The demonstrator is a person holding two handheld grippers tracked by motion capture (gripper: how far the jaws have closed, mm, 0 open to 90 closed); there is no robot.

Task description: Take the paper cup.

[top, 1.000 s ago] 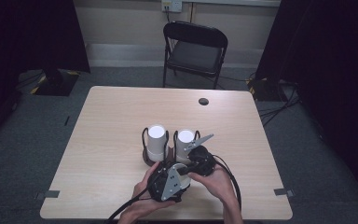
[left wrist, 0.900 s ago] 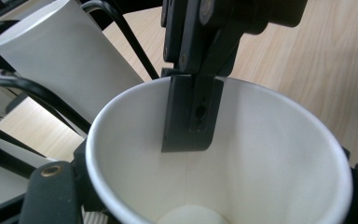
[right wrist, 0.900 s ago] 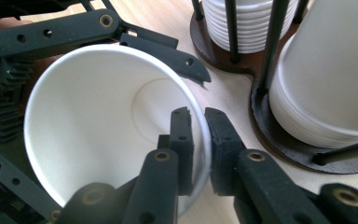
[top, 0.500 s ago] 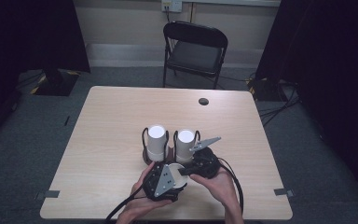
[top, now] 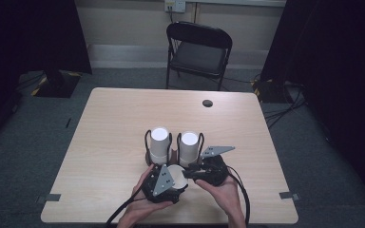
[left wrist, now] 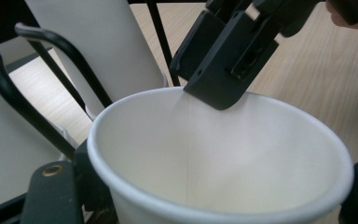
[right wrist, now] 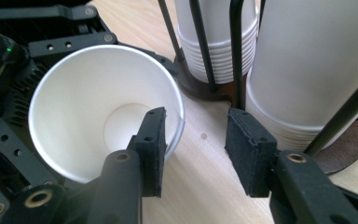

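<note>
A white paper cup [top: 175, 171] [left wrist: 214, 154] [right wrist: 84, 107] sits tilted near the table's front edge. My left gripper [top: 171, 178] [left wrist: 209, 198] is shut on it, one jaw on each side of its wall. My right gripper [top: 188, 173] [right wrist: 193, 149] is at the cup's rim. Its jaws have just been opening: one finger [right wrist: 151, 149] [left wrist: 223, 60] hangs over the cup's mouth, the other finger [right wrist: 249, 149] is outside, and the rim lies loose between them. Just behind stand two stacks of white cups [top: 160, 142] [top: 189, 145] in black wire holders.
The stacks [right wrist: 219, 42] [right wrist: 307, 70] rest on round brown bases [right wrist: 349, 149], close beyond my right gripper. A small dark round thing [top: 207, 103] lies at the far side of the wooden table [top: 119, 118]. A black folding chair [top: 197, 52] stands behind it.
The right gripper's jaws have spread apart at the cup's rim. Both hands have stayed almost where they were, and the left gripper keeps its hold on the cup.
</note>
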